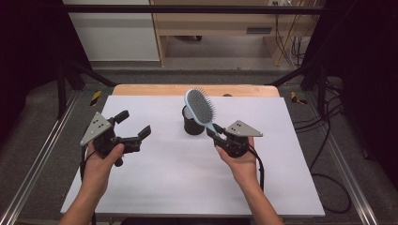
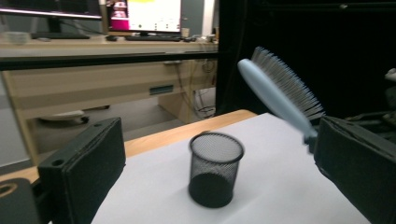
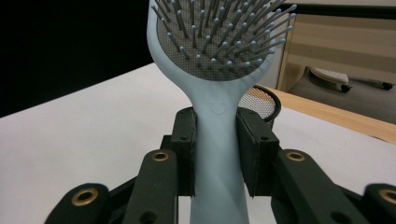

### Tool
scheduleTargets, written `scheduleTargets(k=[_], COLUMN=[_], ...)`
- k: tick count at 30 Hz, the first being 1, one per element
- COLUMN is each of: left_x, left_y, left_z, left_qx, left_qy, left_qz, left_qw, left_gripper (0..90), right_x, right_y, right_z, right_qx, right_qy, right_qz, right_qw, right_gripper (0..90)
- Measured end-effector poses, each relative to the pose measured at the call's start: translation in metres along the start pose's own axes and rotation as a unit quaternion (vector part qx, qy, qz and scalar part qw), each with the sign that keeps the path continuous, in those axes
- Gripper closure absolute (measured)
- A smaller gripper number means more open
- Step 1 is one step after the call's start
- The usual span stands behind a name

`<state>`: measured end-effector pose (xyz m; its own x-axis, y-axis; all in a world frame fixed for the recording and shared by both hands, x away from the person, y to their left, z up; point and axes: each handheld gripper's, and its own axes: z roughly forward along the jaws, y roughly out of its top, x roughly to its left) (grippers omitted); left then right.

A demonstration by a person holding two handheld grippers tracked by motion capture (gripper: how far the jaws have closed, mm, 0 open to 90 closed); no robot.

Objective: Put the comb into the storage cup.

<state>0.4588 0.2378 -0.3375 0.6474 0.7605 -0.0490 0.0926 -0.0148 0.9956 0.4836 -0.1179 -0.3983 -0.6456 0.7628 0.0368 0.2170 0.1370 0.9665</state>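
Note:
A light blue hairbrush (image 1: 201, 106) is held head-up above the white table, its bristles facing right in the high view. My right gripper (image 1: 218, 134) is shut on its handle (image 3: 215, 154), with the pads pressed on both sides. Just behind the brush stands a black mesh cup (image 1: 191, 123), upright and with nothing in it (image 2: 215, 169). My left gripper (image 1: 133, 124) is open with nothing between its jaws, raised off the table at the left and pointed toward the cup. The brush (image 2: 280, 95) leans over the cup's right side in the left gripper view.
A white sheet (image 1: 164, 178) covers the table, with a wooden edge (image 1: 141, 89) at the back. Black frame rails run along both sides. A wooden desk (image 2: 93, 79) with monitors stands beyond the table. Cables (image 1: 328, 140) lie on the floor at the right.

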Motion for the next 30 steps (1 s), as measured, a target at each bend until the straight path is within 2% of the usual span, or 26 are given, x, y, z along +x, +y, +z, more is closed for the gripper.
scheduleTargets(k=[6,14,24,26,30], left_x=[-0.017,-0.038,-0.054,-0.056,-0.059], left_y=[0.016,0.024,0.017,0.017,0.018], left_z=[0.025,0.045,0.055,0.055,0.052], left_qx=[0.006,0.014,0.018,0.019,0.015], left_qy=[-0.033,-0.054,-0.05,-0.041,-0.033], left_qz=[-0.003,0.006,0.001,0.004,-0.003], left_qw=[0.9994,0.9984,0.9986,0.999,0.9994], left_gripper=[1.5,1.6,1.7,1.7,1.8], right_x=[0.009,0.021,0.027,0.03,0.032], right_y=[0.005,0.007,0.005,0.004,0.004], right_z=[0.006,0.008,0.002,0.0,-0.002], right_qx=[-0.013,-0.024,-0.029,-0.03,-0.034], right_qy=[0.007,0.016,0.01,0.007,0.005], right_qz=[-0.008,-0.019,-0.025,-0.029,-0.022], right_qw=[0.9999,0.9994,0.9992,0.9991,0.9992], right_gripper=[69.6,69.6,69.6,69.6,69.6])
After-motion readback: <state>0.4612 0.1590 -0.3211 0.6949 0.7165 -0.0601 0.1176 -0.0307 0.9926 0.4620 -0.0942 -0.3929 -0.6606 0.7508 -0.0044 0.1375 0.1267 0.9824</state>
